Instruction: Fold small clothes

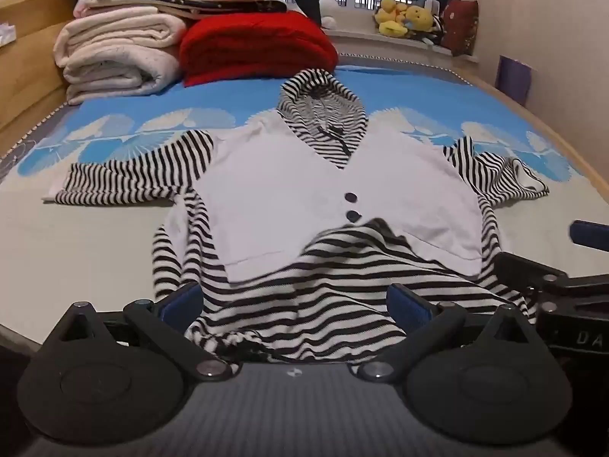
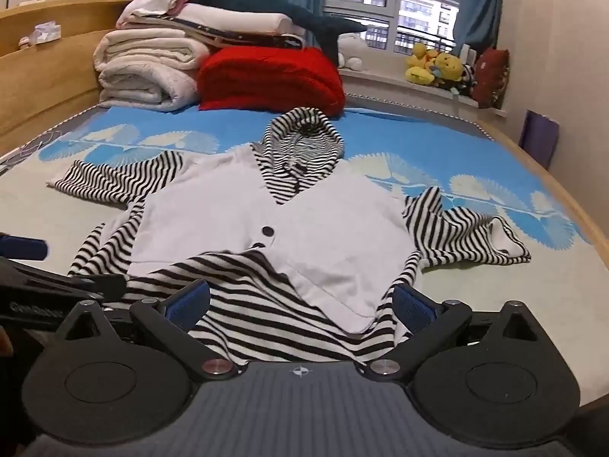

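1. Striped hooded top [image 1: 323,190] with a white vest front lies face up on the bed [image 1: 95,236]; its near striped hem is rumpled and turned up over the vest's lower edge.
2. Left gripper [image 1: 295,301] has its jaws spread wide, with the bunched hem lying between the blue pads [image 1: 182,299], which do not press on it.
3. Right gripper [image 2: 302,302] is likewise wide open over the hem's other corner, with cloth between its pads [image 2: 413,306] but not pinched.
4. Each gripper shows at the edge of the other's view, so the two sit side by side at the near edge of the garment.
5. Two dark buttons [image 1: 352,205] sit on the vest front, with the hood [image 1: 319,91] pointing away and both sleeves spread out sideways.
6. Beyond the hood lie a red blanket [image 1: 259,47] and a stack of white folded bedding [image 1: 118,49] by the wooden headboard [image 1: 26,61].
7. Yellow plush toys [image 2: 434,64] sit on the window sill.
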The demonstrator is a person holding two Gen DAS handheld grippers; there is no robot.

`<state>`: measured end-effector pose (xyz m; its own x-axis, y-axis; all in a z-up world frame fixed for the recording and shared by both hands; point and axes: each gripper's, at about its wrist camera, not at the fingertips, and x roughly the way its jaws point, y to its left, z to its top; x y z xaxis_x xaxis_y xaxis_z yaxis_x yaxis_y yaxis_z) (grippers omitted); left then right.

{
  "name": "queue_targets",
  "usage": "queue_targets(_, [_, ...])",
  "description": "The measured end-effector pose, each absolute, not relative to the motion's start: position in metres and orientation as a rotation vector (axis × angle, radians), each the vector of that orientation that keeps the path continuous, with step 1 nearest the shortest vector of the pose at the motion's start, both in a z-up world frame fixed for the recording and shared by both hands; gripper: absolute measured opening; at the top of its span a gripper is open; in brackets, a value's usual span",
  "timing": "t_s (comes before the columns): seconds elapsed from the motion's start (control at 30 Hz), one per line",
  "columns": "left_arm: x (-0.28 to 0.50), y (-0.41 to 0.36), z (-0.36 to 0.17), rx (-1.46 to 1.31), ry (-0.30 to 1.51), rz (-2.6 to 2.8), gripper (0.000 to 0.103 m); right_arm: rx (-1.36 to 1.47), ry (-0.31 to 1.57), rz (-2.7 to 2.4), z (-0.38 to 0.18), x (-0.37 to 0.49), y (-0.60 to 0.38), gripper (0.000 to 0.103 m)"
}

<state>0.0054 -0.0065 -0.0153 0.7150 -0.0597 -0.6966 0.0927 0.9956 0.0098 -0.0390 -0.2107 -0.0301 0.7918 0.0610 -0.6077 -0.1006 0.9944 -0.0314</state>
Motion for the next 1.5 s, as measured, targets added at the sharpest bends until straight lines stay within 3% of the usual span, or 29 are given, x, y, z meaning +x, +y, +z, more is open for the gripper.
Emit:
queue_targets(0.47, [0.011, -0.004, -0.017, -0.001, 0.822, -0.107, 0.102, -0.024, 0.698, 0.117, -0.042, -0.035, -0.209, 0.092])
queue_targets(0.7, [0.012, -0.005, -0.017, 0.020, 0.825, -0.102, 0.102, -0.035, 0.703, 0.143, -0.043, -0.036, -0.204, 0.083])
queue_targets(1.5, [0.013, -0.004, -0.018, 0.024, 0.831, -0.098, 0.102, -0.030, 0.697, 0.131, -0.044, -0.036, -0.204, 0.083])
